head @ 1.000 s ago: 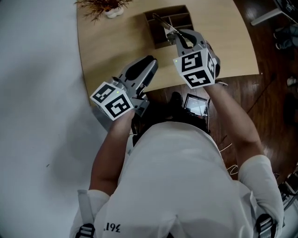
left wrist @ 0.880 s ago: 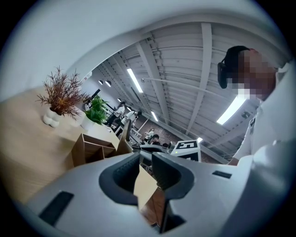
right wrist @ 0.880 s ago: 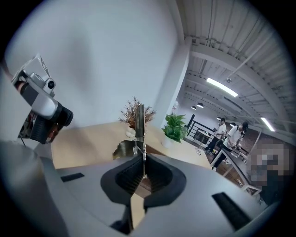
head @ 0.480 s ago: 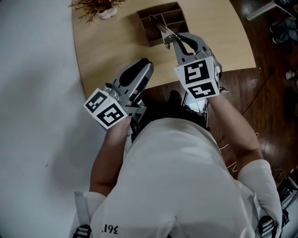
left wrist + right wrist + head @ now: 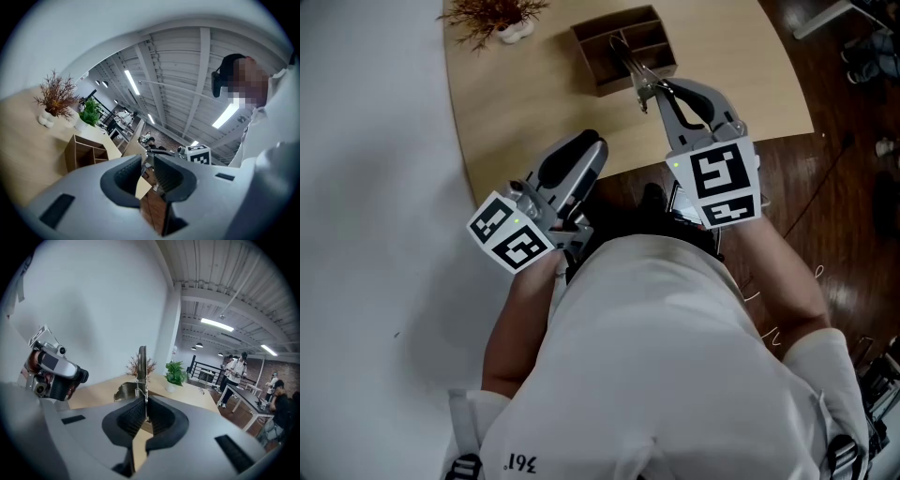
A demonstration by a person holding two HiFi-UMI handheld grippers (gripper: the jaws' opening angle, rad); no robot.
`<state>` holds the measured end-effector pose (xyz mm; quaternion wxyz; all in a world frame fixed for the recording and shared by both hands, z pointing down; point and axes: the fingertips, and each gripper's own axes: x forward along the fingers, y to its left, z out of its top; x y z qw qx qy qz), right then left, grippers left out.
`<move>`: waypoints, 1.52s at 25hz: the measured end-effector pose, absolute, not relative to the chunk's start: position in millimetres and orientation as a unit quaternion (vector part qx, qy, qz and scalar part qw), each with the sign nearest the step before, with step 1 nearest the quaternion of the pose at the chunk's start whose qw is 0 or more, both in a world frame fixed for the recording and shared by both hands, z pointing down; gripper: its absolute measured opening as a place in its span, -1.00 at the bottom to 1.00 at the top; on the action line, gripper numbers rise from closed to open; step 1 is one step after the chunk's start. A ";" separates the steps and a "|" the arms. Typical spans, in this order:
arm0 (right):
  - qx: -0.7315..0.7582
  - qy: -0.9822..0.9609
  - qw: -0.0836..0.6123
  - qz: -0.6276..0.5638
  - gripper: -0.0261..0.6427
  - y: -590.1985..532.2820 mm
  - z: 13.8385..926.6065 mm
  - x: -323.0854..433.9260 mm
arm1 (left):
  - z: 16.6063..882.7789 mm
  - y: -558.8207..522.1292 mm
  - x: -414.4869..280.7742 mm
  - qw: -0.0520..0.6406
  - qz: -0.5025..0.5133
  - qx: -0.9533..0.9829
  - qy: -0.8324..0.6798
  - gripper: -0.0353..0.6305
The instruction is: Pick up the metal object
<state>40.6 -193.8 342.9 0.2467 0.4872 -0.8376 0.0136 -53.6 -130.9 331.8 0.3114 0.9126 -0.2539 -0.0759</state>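
Note:
In the head view my right gripper [image 5: 649, 86] is shut on a thin metal object [image 5: 631, 62], which sticks out past the jaws over the wooden divided box [image 5: 598, 82]. The right gripper view shows the metal object [image 5: 142, 363] as an upright strip with a small spring and a ribbed curved part, pinched between the pads of the right gripper [image 5: 143, 399]. My left gripper [image 5: 579, 148] hovers at the near edge of the table [image 5: 525, 103]. Nothing is held in the left gripper [image 5: 147, 162], whose pads stand a narrow gap apart.
A dried plant in a white pot [image 5: 499, 13] stands at the table's far left corner, and a green potted plant [image 5: 89, 113] is beyond it. Dark wooden floor [image 5: 844, 141] lies to the right. A person's torso fills the lower head view.
The right gripper has drawn back toward the person and a little rightward with the metal object still in its jaws. The left gripper has barely shifted.

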 end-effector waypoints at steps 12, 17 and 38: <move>0.506 -0.830 0.227 0.054 -0.90 -156.6 332.1 73.4 | 316.8 -106.2 -57.2 0.303 -0.077 0.915 -0.253 -0.71; 0.516 -0.827 0.214 0.066 -0.90 -143.6 326.1 87.3 | 307.7 -94.8 -56.8 0.298 -0.078 0.919 -0.246 -0.71; 0.532 -0.821 0.181 0.104 -0.90 -117.0 308.6 115.0 | 287.3 -82.5 -58.1 0.273 -0.073 0.927 -0.245 -0.71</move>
